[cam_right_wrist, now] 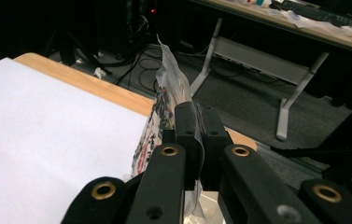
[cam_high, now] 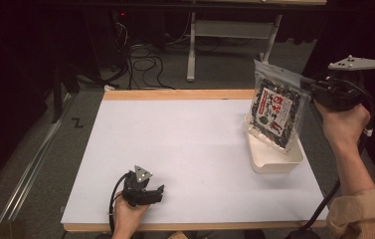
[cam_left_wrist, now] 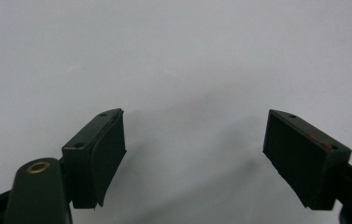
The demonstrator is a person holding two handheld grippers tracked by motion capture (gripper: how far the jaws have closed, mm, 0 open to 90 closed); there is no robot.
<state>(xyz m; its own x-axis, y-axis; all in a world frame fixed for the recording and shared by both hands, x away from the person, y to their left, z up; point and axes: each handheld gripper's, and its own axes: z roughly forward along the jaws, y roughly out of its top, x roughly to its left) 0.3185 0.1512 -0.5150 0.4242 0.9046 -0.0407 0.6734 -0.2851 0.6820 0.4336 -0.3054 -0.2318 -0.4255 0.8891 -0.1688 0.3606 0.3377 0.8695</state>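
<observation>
A clear zip bag of dark dried food [cam_high: 276, 110] with a red and white label hangs upright over a white tray [cam_high: 273, 160] at the table's right side. My right gripper [cam_high: 310, 87] is shut on the bag's upper right edge. Seen from the right gripper view, the bag [cam_right_wrist: 164, 100] is pinched edge-on between the jaws of that gripper [cam_right_wrist: 197, 126]. Low at the front of the table, my left gripper [cam_high: 159, 191] rests in a hand. Its jaws stand wide apart over bare white surface in the left gripper view, where the left gripper [cam_left_wrist: 194, 140] holds nothing.
A white sheet [cam_high: 185, 144] covers the wooden table. The white tray sits near the right edge. Beyond the far edge are floor cables [cam_high: 142, 62] and a grey desk frame [cam_high: 225, 30].
</observation>
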